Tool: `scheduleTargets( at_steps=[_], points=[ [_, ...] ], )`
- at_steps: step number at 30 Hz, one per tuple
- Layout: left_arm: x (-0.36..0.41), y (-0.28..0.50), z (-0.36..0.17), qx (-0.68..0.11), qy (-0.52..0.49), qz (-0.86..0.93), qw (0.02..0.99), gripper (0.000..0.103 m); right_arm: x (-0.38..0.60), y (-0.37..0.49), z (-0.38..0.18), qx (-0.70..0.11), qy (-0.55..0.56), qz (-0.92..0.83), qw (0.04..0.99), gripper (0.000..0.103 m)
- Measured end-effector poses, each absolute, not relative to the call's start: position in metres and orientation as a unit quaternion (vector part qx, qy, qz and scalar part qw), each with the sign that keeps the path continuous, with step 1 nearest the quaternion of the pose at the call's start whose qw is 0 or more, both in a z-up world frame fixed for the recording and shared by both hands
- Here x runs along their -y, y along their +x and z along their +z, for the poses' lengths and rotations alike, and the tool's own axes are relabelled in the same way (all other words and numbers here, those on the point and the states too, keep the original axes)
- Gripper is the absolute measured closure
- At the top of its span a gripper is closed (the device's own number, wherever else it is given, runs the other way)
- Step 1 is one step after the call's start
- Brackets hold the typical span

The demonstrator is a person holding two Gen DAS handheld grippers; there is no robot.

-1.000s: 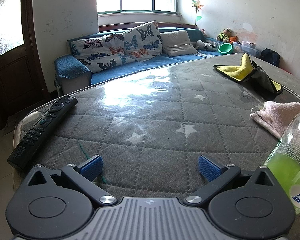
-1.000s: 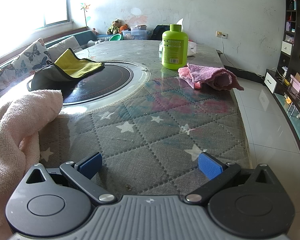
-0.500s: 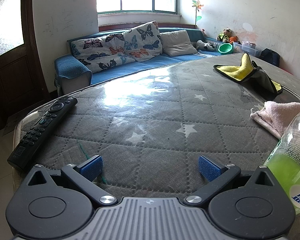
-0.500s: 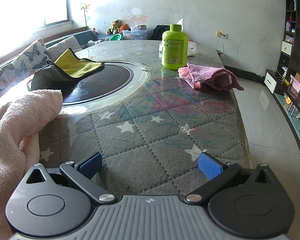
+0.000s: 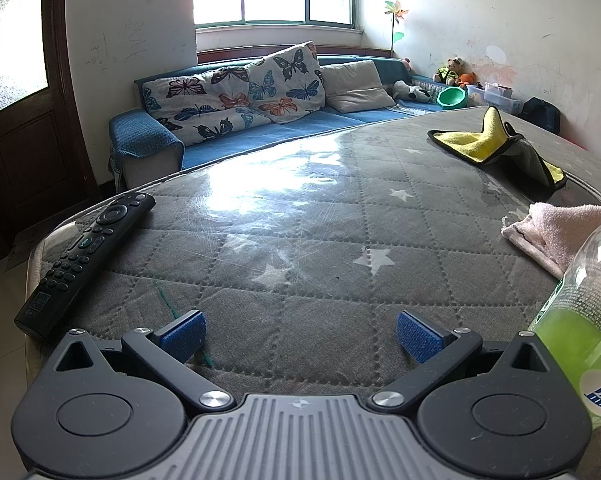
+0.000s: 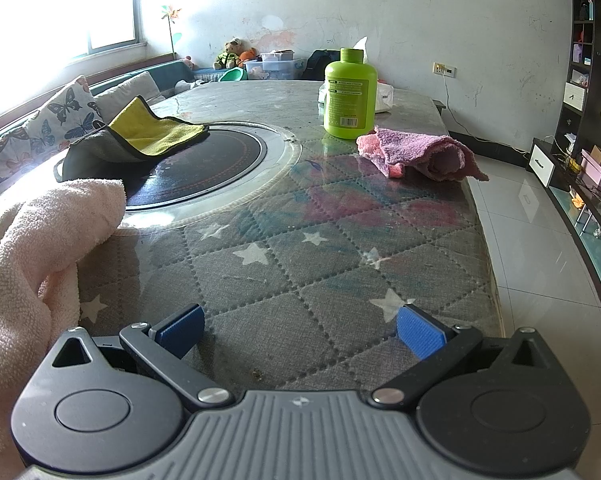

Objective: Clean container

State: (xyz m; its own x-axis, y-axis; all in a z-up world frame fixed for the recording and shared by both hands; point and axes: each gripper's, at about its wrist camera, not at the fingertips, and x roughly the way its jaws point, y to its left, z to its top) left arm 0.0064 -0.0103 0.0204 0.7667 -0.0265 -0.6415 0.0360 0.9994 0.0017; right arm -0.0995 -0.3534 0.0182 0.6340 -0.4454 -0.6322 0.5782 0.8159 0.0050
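Left gripper [image 5: 298,336] sits low at the near edge of the worktop [image 5: 300,240], fingers [image 5: 182,334] spread wide apart w/ nothing between them. Right gripper [image 6: 298,334] likewise low over the quilted, star-patterned cover, fingers [image 6: 418,334] spread wide, holding nothing. Task item — a clear plastic bottle [image 5: 580,320] w/ green liquid in its lower part — stands at the far right of the left wrist view, just beside the left gripper's right side; whether it touches the gripper body cannot be told. It does not show in the right wrist view. A pale pink towel [image 6: 40,248] lies bunched on the worktop beyond that bottle and at the left edge of the right wrist view, close to the right gripper's left side. Yellow-and-grey cloth [image 6: 140,136] lies partly folded over the rim of the dark round plate [image 6: 204,172] set in the middle of the worktop. A green opaque bottle [image 6: 350,94], cap on, stands upright at the far side; a pink-purple towel [image 6: 420,154] lies crumpled just in front of it, to its right, reaching the worktop's edge. A black remote control [image 5: 88,260] lies at the left edge of the worktop, well apart from the clear plastic bottle. Bkgd: a blue sofa [image 5: 240,136] w/ butterfly-print cushions under the window.
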Motion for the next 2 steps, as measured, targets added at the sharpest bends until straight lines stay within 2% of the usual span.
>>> scheduleTargets(
  at_steps=[2],
  points=[
    [0.0102, 0.0064, 0.0204, -0.341, 0.007, -0.017, 0.940, 0.000, 0.3535, -0.0996, 0.0182, -0.319, 0.104, -0.285, 0.898, 0.000]
  ],
)
